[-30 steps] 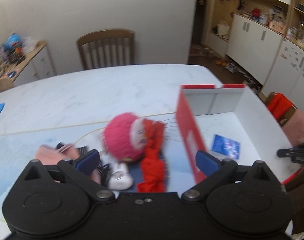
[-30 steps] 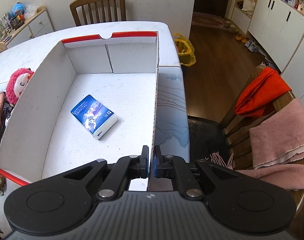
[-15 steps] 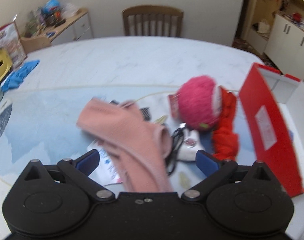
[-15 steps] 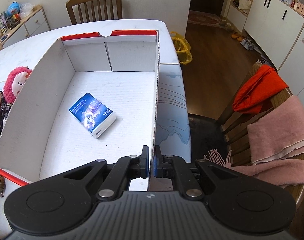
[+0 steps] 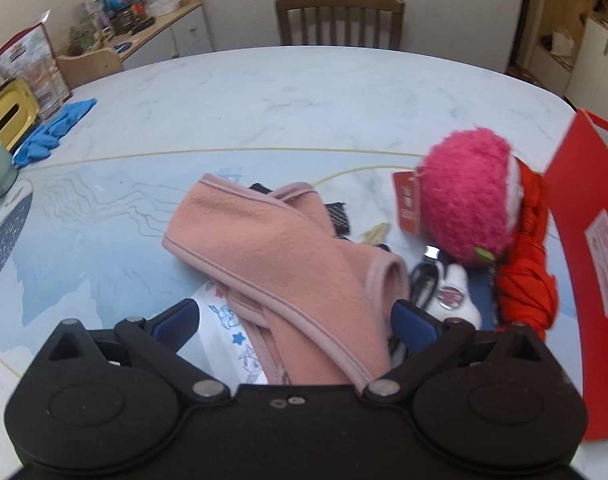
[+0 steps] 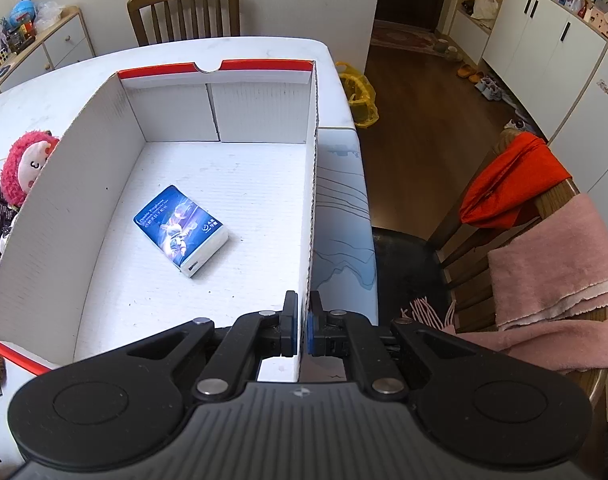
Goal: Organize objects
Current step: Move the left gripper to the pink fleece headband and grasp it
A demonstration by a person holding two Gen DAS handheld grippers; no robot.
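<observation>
2 claws show: the right claw [image 6: 302,330] is clamped on the right wall of the white cardboard box [image 6: 56,216] holding a blue tissue pack [image 6: 182,230]; the left claw [image 5: 295,322] gapes wide over a pink fleece headband [image 5: 280,258] on the bench [image 5: 288,92], beside a pink-haired doll [image 5: 465,196].

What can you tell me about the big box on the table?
The cardboard box is open on top, red outside and white corrugated inside, with a red strip and a small round notch on its far rim. It sits on the table beside a pile of things. Inside lies only a blue tissue pack, flat on the floor. The right gripper is shut on the near right wall.
</observation>
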